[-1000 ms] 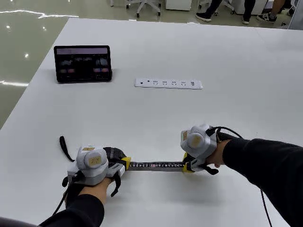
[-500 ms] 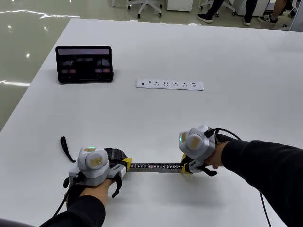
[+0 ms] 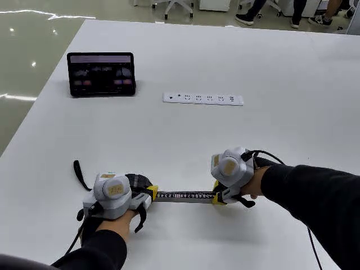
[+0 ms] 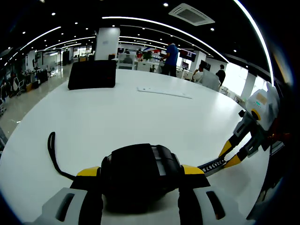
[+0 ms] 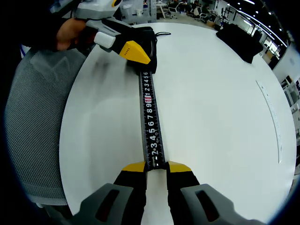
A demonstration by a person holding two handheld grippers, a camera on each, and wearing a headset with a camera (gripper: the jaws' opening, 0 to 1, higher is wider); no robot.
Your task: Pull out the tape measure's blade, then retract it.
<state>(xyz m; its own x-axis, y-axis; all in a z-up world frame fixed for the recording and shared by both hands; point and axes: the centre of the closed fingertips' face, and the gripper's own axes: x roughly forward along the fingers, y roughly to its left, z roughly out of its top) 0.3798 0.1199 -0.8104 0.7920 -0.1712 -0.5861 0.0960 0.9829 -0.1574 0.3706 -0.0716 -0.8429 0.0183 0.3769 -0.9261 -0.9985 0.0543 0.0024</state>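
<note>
The black tape measure case point(image 4: 140, 168) sits between the yellow-tipped jaws of my left gripper point(image 4: 140, 172), which is shut on it; in the head view the case point(image 3: 139, 184) lies at the lower left beside that gripper point(image 3: 147, 193). A short length of blade point(image 3: 184, 196) runs right from the case to my right gripper point(image 3: 216, 198). In the right gripper view the numbered blade point(image 5: 149, 126) stretches away to the case point(image 5: 143, 40), and my right gripper point(image 5: 152, 166) is shut on the blade's end.
A black wrist strap point(image 3: 79, 173) trails from the case to the left. A dark tablet point(image 3: 102, 73) stands at the back left of the white table point(image 3: 225, 129), and a white power strip point(image 3: 203, 99) lies at mid-table. People stand beyond the far edge.
My right gripper has slid slightly left toward the case, so the exposed blade is a bit shorter. The left gripper holds its place; the head camera shifted a little.
</note>
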